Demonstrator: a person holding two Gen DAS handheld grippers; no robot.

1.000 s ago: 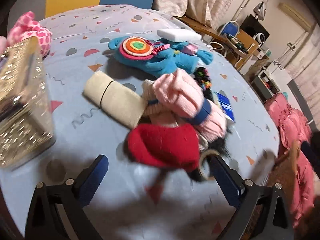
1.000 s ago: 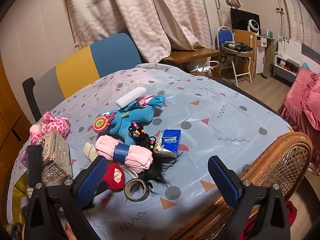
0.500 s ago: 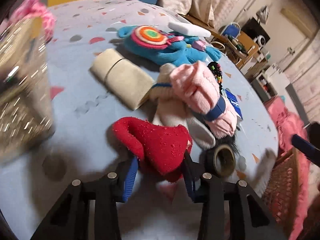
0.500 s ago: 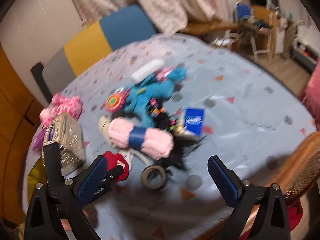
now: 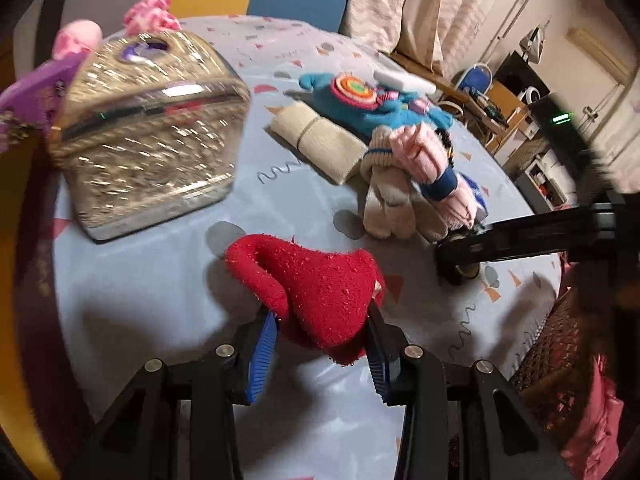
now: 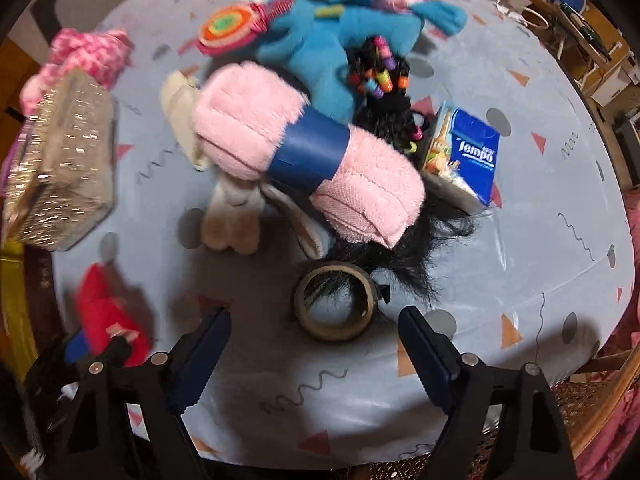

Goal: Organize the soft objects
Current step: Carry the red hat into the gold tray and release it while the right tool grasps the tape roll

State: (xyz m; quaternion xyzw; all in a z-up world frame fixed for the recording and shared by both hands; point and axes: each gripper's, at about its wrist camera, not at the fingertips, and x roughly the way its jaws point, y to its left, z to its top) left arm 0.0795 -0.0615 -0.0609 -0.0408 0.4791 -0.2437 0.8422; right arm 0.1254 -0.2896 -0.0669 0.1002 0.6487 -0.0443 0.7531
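Observation:
My left gripper (image 5: pixel 320 336) is shut on a red fuzzy sock (image 5: pixel 320 292), held just above the blue patterned tablecloth (image 5: pixel 160 320); the right wrist view shows the sock (image 6: pixel 104 304) at lower left. My right gripper (image 6: pixel 316 320) points straight down and its jaws are closing. A brown tape roll (image 6: pixel 334 330) lies between its fingertips, and the pads are clear of it. Behind the roll are a pink rolled towel with a blue band (image 6: pixel 304 152), beige gloves (image 6: pixel 232 224), a black wig (image 6: pixel 412 264) and a blue plush toy (image 6: pixel 320 40).
A glittery gold box (image 5: pixel 148 132) stands at the left with a pink plush (image 6: pixel 88 52) behind it. A beige cloth roll (image 5: pixel 316 144) lies beside the blue toy. A Tempo tissue pack (image 6: pixel 464 156) sits right of the wig. A wicker chair (image 6: pixel 580 400) borders the table's near right edge.
My left gripper closed on the red sock and carried it left toward the gold box. My right gripper tipped downward, dropped over the tape roll, and its jaws narrowed.

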